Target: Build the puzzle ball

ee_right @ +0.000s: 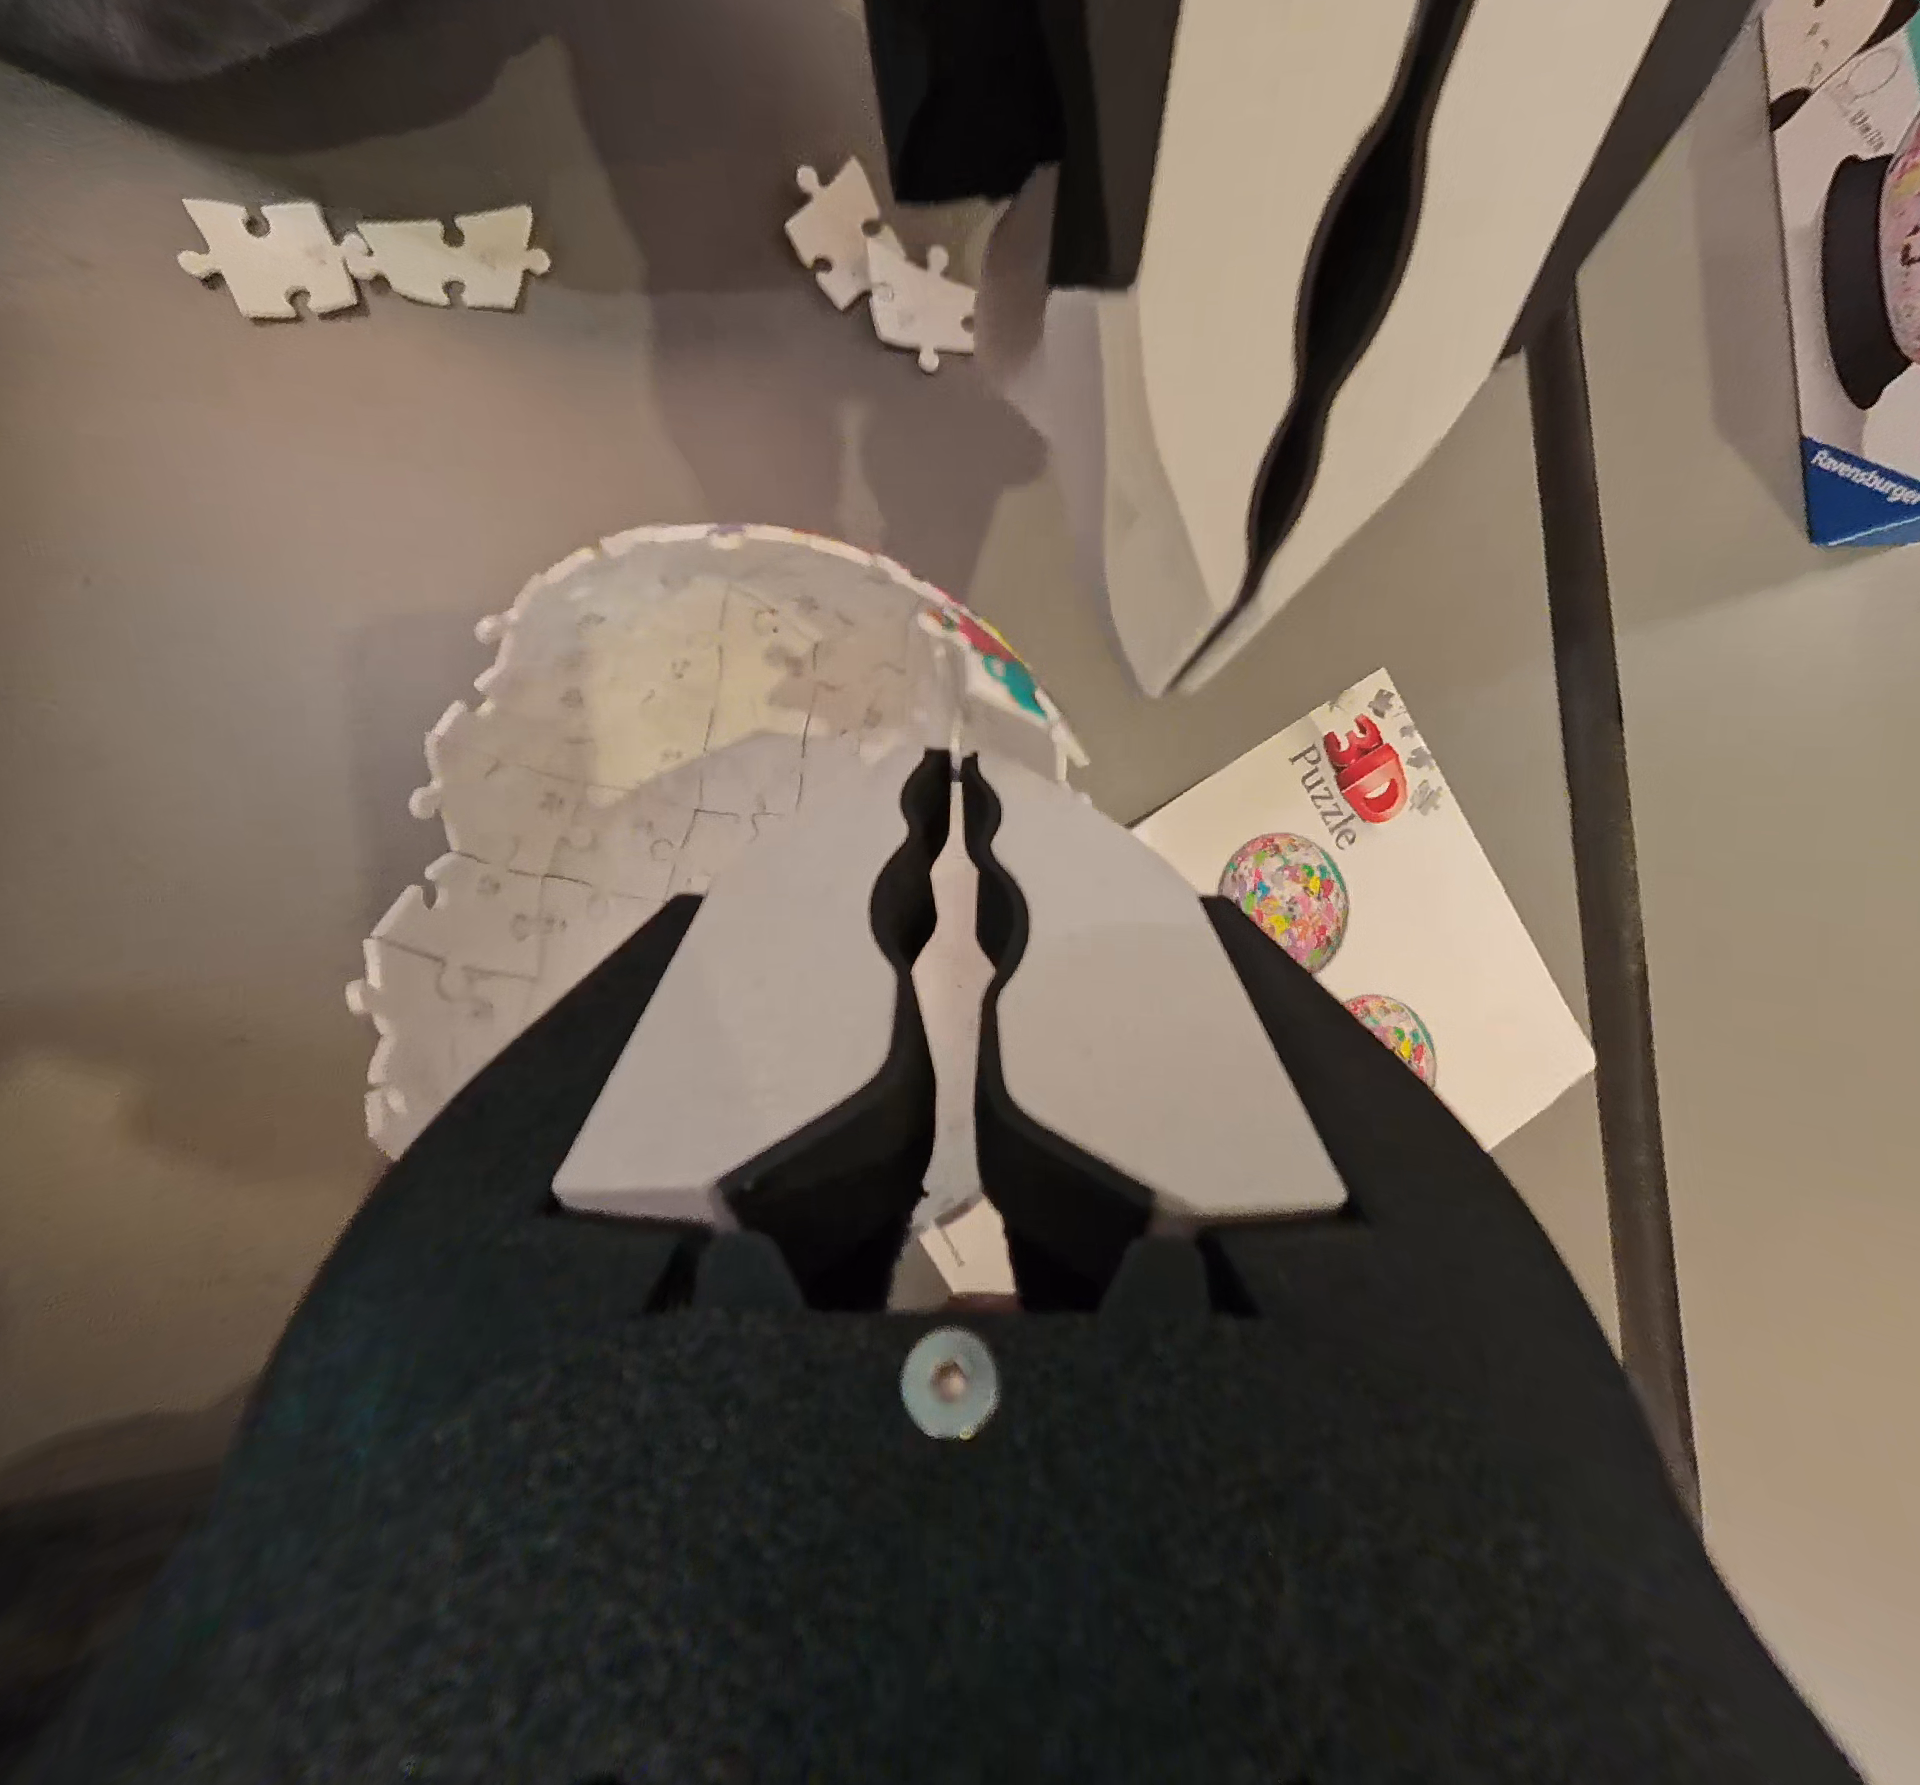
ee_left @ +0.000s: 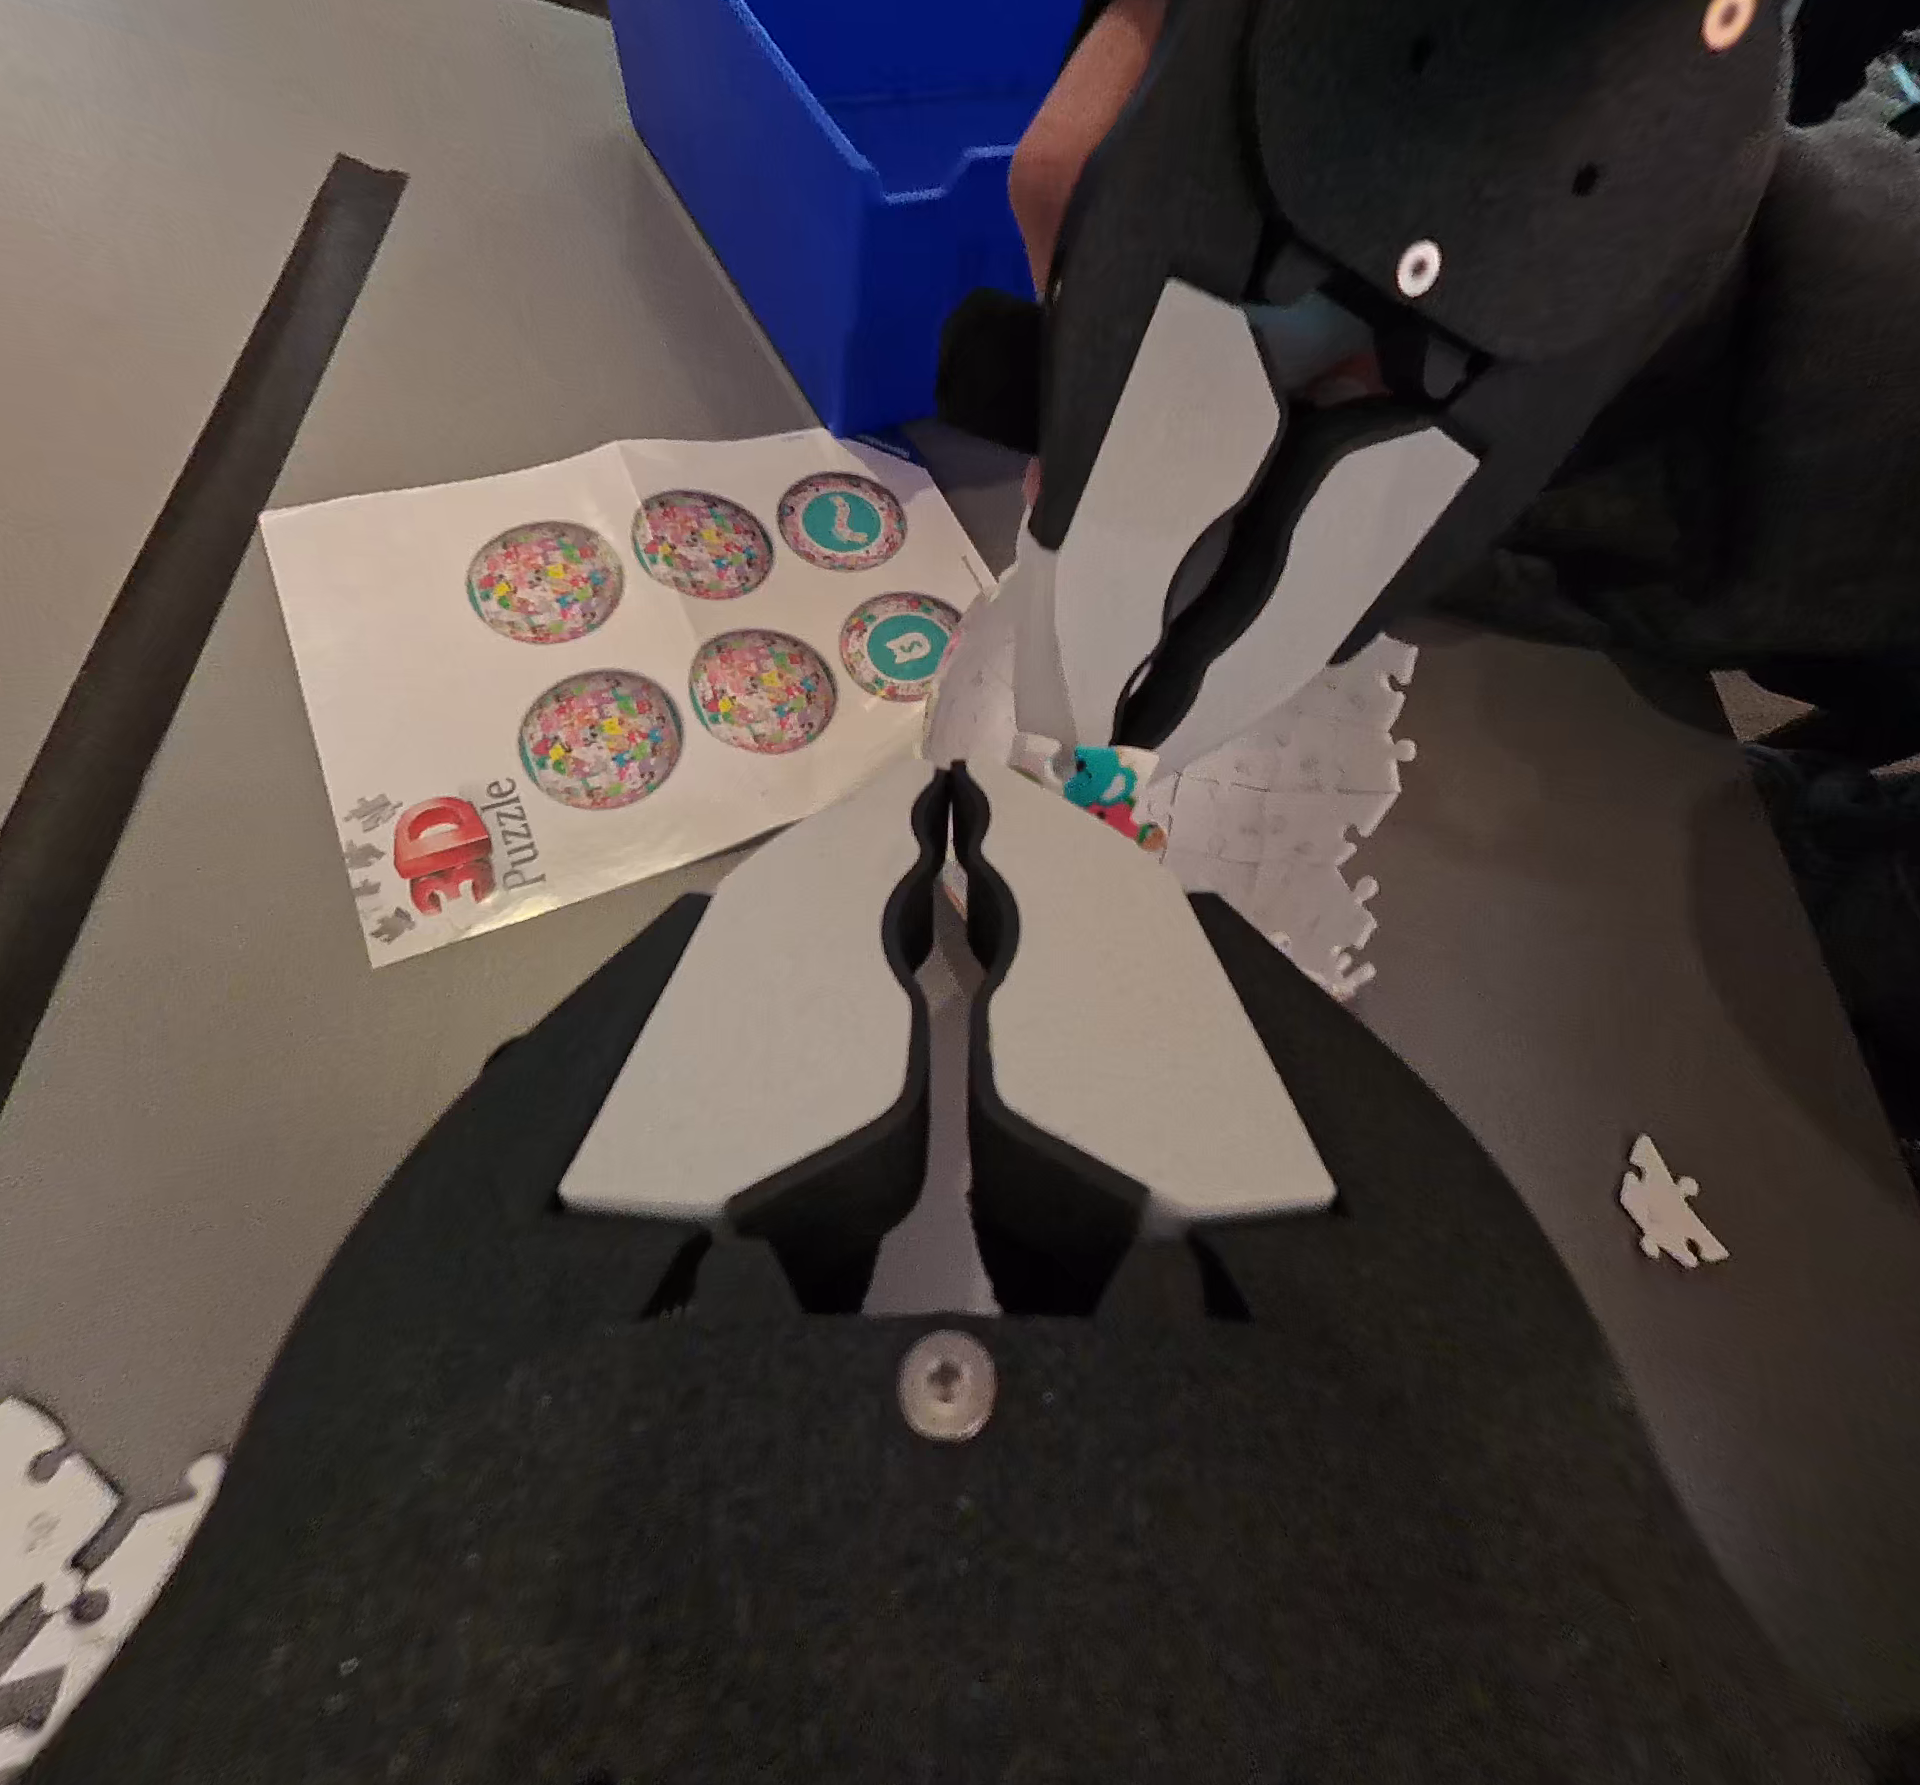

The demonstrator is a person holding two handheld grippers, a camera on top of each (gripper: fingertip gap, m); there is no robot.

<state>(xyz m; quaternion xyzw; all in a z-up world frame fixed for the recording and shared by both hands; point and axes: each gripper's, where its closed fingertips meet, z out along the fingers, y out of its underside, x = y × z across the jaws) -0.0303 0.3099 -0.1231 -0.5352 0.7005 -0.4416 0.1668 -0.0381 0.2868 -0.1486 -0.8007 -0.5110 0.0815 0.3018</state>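
Note:
The half-built puzzle ball (ee_right: 623,759) is a curved shell that is white inside and colourful outside. In the left wrist view its white inside (ee_left: 1278,790) lies behind the right gripper's fingers. My right gripper (ee_right: 956,764) is shut on the shell's rim, with the shell wall running between its fingers. It comes down from the upper right in the left wrist view (ee_left: 1138,748). My left gripper (ee_left: 951,779) is shut, its tips right at the shell's edge. I see no piece in it. It also shows in the right wrist view (ee_right: 1174,686).
An instruction sheet (ee_left: 623,675) lies flat on the grey table beside the shell. Loose white pieces lie on the table (ee_right: 364,260) (ee_right: 883,270) (ee_left: 1668,1216). A blue bin (ee_left: 831,125) stands behind. The puzzle box (ee_right: 1849,229) sits past a dark table gap (ee_right: 1590,800). The grippers are tip to tip, or close to it.

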